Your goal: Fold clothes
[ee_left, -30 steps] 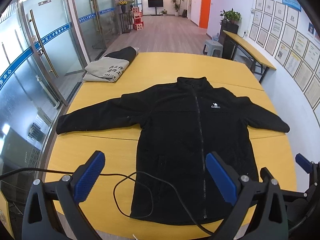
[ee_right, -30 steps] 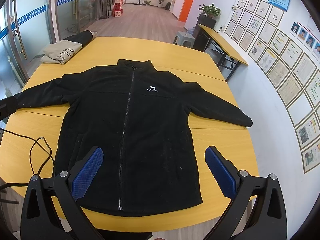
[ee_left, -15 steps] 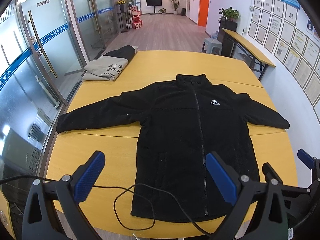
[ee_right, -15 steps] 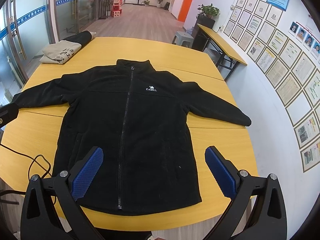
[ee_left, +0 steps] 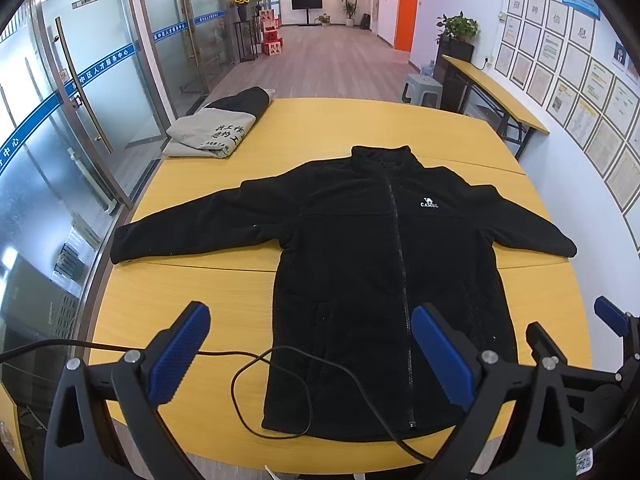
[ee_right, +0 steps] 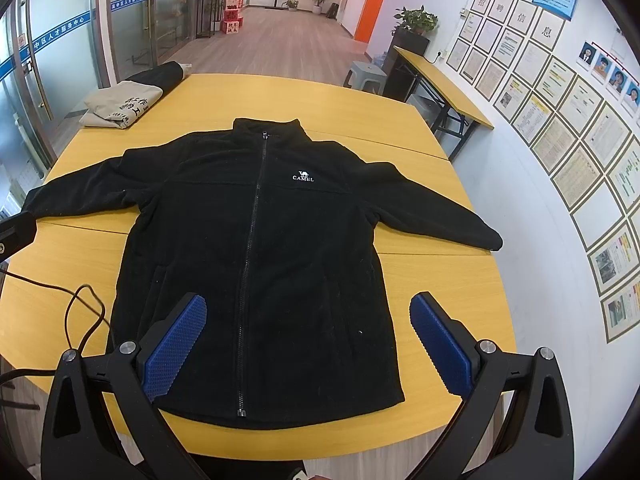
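Left wrist view. Left gripper spread wide, blue pads far apart, nothing between them and nothing touched — held above the near edge of the yellow table. Black fleece jacket laid flat on that table, front up, zipped, collar at the far side, hem at the near edge, both sleeves stretched out sideways. White camel logo on the chest. Thin black cable looped over the table and across the jacket's lower left corner. Folded beige garment at the far left corner of the table, a folded dark garment just behind it, touching. Part of the right gripper seen at the right edge, one blue tip showing.

Right wrist view. Right gripper likewise released and wide, blue pads well apart, gripping nothing, hovering over the jacket's hem without visible contact. Jacket centred on the table, zipper running straight from collar to hem, right sleeve ending near the table's right edge, left sleeve reaching toward the left edge. Cable curled on the table just beside the jacket's left hem. Beige folded garment and dark one at the far left corner — well apart from the jacket. No containers in either view.
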Demonstrator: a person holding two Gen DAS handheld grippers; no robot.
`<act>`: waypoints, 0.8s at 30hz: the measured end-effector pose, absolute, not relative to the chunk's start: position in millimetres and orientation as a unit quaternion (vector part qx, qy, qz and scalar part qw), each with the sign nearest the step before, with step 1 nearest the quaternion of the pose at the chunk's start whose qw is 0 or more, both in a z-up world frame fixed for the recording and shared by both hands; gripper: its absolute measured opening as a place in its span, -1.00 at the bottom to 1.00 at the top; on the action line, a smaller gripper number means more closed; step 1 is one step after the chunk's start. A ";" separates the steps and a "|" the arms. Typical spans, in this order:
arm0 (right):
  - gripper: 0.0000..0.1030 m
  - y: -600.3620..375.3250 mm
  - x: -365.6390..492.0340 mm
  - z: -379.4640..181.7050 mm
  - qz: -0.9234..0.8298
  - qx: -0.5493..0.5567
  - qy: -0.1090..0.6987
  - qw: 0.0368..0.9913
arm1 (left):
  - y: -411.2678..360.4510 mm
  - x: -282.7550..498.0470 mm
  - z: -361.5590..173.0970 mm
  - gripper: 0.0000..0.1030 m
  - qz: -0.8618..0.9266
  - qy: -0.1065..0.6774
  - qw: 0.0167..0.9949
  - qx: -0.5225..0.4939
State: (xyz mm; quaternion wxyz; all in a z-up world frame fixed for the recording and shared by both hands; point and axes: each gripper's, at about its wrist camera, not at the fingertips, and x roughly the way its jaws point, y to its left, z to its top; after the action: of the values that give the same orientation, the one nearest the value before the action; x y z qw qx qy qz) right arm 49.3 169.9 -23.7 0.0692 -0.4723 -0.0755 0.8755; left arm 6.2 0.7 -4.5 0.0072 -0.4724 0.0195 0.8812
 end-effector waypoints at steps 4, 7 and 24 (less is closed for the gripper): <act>0.99 170.2 50.7 -23.2 0.876 -0.472 -0.077 0.069 | 1.3 6.1 -5.8 1.00 0.880 0.020 0.008 -0.474; 0.99 170.5 50.3 -24.0 0.875 -0.473 -0.079 0.068 | 2.6 6.7 -7.6 1.00 0.880 0.021 0.009 -0.474; 0.99 200.9 22.8 -30.8 0.874 -0.478 -0.075 0.045 | 43.5 -17.8 -32.2 1.00 0.859 0.028 -0.002 -0.511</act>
State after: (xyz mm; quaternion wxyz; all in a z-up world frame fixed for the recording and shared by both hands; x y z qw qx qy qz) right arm 22.8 200.9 -30.8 0.0452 -0.4778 -0.0746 0.8741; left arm -17.8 43.5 -32.2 -0.0025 -0.5108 0.0281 0.8593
